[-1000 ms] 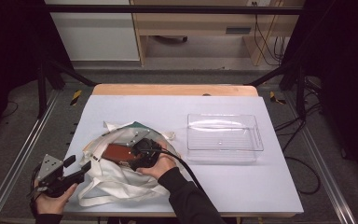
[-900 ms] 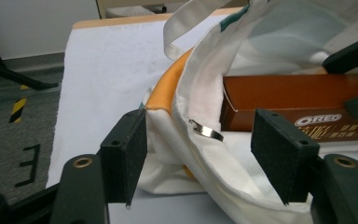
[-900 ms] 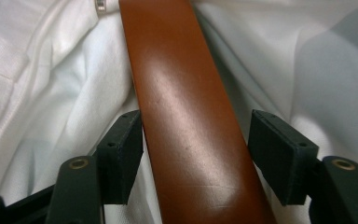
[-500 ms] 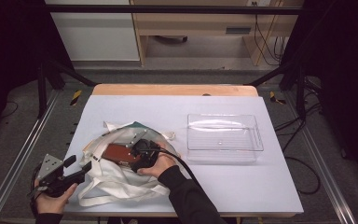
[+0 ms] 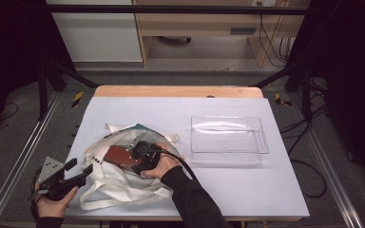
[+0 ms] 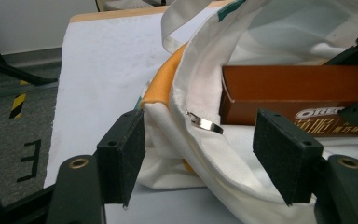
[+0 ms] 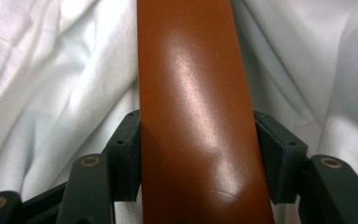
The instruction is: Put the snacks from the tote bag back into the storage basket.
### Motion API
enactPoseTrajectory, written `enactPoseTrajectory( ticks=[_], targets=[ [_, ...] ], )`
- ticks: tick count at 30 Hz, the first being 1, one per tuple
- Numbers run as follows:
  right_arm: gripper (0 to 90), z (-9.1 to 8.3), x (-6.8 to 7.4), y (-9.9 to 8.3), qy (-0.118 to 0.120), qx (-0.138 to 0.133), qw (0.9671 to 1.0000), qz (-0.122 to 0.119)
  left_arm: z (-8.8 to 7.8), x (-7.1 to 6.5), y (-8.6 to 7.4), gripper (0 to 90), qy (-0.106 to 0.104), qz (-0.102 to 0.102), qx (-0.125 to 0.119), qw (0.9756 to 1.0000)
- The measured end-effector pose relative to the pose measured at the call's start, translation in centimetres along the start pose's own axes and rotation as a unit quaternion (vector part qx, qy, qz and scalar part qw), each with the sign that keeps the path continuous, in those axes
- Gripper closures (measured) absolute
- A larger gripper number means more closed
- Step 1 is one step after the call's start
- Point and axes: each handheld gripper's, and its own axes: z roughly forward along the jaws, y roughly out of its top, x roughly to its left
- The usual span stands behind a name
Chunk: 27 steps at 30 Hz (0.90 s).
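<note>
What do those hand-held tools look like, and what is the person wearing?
Both are black. Each has two block-shaped jaw pads on arms fixed with brass-coloured rivets. The left gripper carries a grey three-cornered plate; a black cable trails from the right gripper. The person wears black sleeves.

A brown box is gripped by the right gripper inside a white bag; a clear tray is set apart.

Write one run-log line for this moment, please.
right gripper: shut on brown box | left gripper: open at white bag edge | clear tray: empty
</note>
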Motion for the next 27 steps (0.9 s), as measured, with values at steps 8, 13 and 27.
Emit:
enactPoseTrajectory(
  ticks=[8,13,27],
  targets=[
    [42.5,-2.0,0.3,1.0,0.003,-0.022,0.9997,0.005,0.0,0.0,0.0,34.3,0.001,0.003,0.002,1.0000],
    [42.6,-4.7,0.5,1.6,-0.006,-0.047,0.9989,0.002,0.0,0.0,0.0,34.1,0.000,0.003,0.002,1.0000],
    [43.0,-4.4,1.5,-2.0,-0.020,-0.011,0.9997,-0.002,0.1,-0.2,0.0,33.8,0.000,0.005,0.007,1.0000]
  ],
)
